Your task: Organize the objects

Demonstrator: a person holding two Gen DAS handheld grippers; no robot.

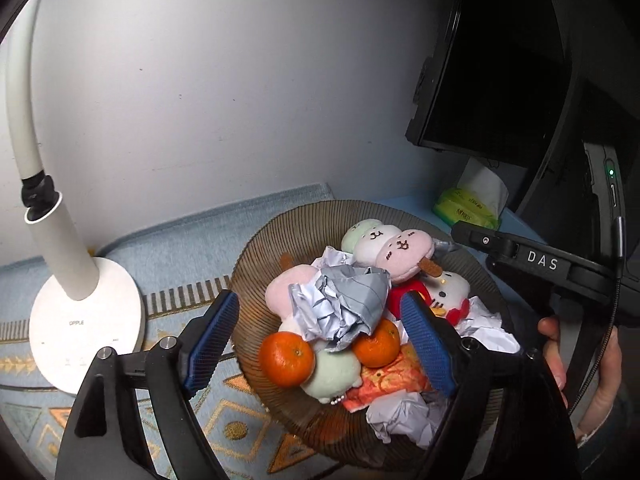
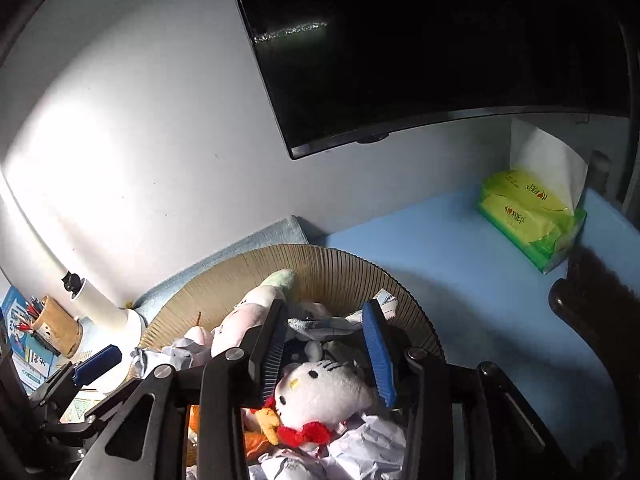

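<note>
- Lamp: white round base at far left on a patterned blue mat, curved neck rising along the wall.
- Pen holder: tan cup with red pens, seen at far left in the right wrist view, beside the lamp.
- Left gripper: blue pads spread wide over the near side of the bowl, one pad outside the rim, the other above the toys; nothing pressed between them.
- Bowl: brown ribbed glass, on the mat, heaped with the items to sort.
- Contents: two tangerines at the front, crumpled paper on top, pastel plush toys at the back, a white cat plush with a red bow on the right.
- Right gripper: pads partly apart, straddling the cat plush's head without clamping it.
- Hand: gripping the right gripper's black handle.
- Tissue pack: green and yellow, on the blue desk right of the bowl.
- Monitor: dark screen above.
</note>
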